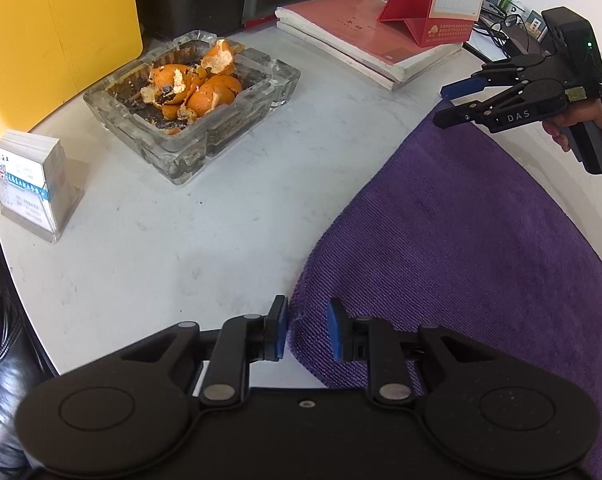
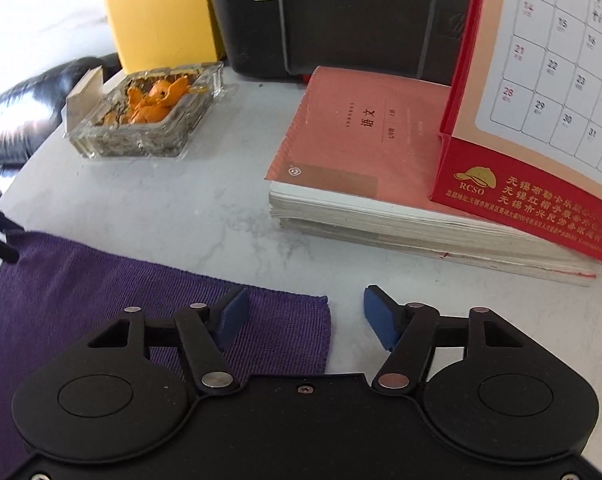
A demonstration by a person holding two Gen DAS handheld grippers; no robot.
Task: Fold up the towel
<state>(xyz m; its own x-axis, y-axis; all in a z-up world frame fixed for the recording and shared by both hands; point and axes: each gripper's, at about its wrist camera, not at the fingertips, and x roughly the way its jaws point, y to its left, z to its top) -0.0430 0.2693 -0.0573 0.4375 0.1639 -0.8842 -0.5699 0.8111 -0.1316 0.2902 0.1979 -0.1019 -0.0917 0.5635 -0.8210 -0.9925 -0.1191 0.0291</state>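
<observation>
Both claws sit low over the purple towel (image 1: 461, 240) on the bench (image 1: 181, 240): left claw (image 1: 308, 330) narrowly parted astride a corner, right claw (image 2: 305, 318) open astride another.

"DAS" in pale letters on the side of the right gripper (image 1: 453, 102). "RCSO" in gold under a hat emblem, with rows of gold Chinese characters, on the red base of the desk calendar (image 2: 541, 92); dates 21, 22, 23, 28, 29, 30, 31 on its white grid. "语文" on the pink book (image 2: 365, 136) beneath it.
</observation>
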